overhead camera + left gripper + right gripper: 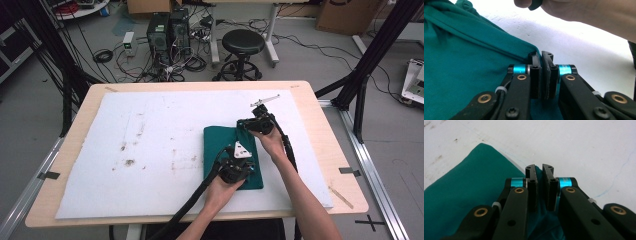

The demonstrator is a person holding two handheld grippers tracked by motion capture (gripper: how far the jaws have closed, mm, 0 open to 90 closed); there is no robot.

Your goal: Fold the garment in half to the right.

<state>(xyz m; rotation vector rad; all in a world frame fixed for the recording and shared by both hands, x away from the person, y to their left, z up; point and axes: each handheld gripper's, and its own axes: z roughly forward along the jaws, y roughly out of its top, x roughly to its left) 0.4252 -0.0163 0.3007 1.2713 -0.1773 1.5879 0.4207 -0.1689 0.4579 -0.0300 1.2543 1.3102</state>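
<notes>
Left gripper (541, 58): jaws pressed together on the right edge of the green cloth (464, 62), pinned for lifting or folding.
Right gripper (539, 171): clamped on the cloth's far right corner, fabric caught between the jaws, likely so both points rise together.
Green cloth: folded flat on the white mat (150, 145), right of centre.
Table (330, 150): wooden, under the mat.

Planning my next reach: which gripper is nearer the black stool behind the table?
Right. The right gripper pinches the green cloth at its far edge, closer to the stool; the left gripper pinches its near part, by the person.
</notes>
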